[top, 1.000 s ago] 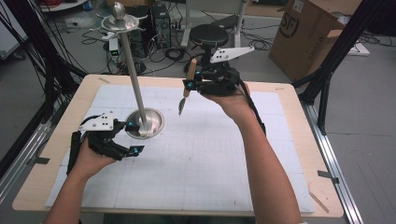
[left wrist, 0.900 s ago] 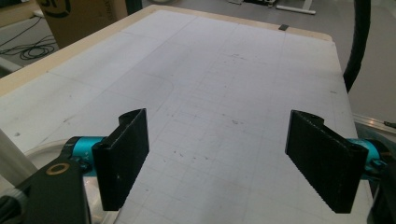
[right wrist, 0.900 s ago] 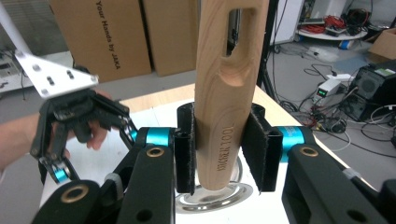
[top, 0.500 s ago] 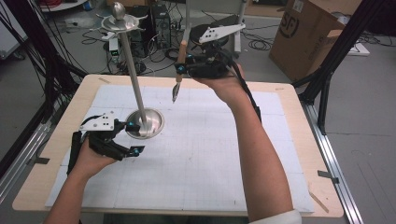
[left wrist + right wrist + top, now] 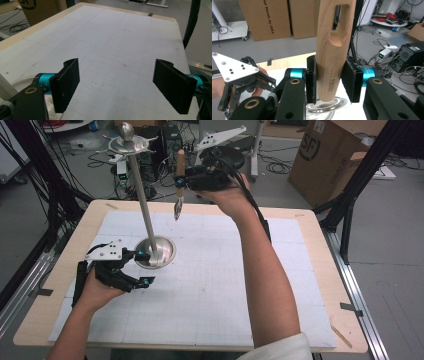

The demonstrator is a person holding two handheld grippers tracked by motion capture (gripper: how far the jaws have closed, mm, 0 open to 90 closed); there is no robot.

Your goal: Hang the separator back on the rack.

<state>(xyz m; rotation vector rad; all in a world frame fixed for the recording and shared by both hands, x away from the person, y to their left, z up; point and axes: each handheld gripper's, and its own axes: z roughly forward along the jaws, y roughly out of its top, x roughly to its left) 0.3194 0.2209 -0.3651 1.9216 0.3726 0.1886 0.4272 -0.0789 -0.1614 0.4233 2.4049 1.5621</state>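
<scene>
Wooden-handled utensil [image 5: 179, 180] hung upright above the far edge of the tabletop [image 5: 310, 285], metal tip down, well clear of the surface — clamped at its handle by the right tool [image 5: 192, 179]. In the right gripper view the handle [image 5: 334, 50] sat squeezed between both black pads, a slot cut through its upper part and lettering stamped along the grip. Just beside it stood a metal stand [image 5: 145, 205]: thin pole, knobbed top, round dish base [image 5: 156, 252] resting on the white gridded mat [image 5: 210, 290]. Left tool [image 5: 142, 267] lay low on the mat, right beside the base — jaws spread wide, nothing between them in the left gripper view, one jaw close to the dish rim.
</scene>
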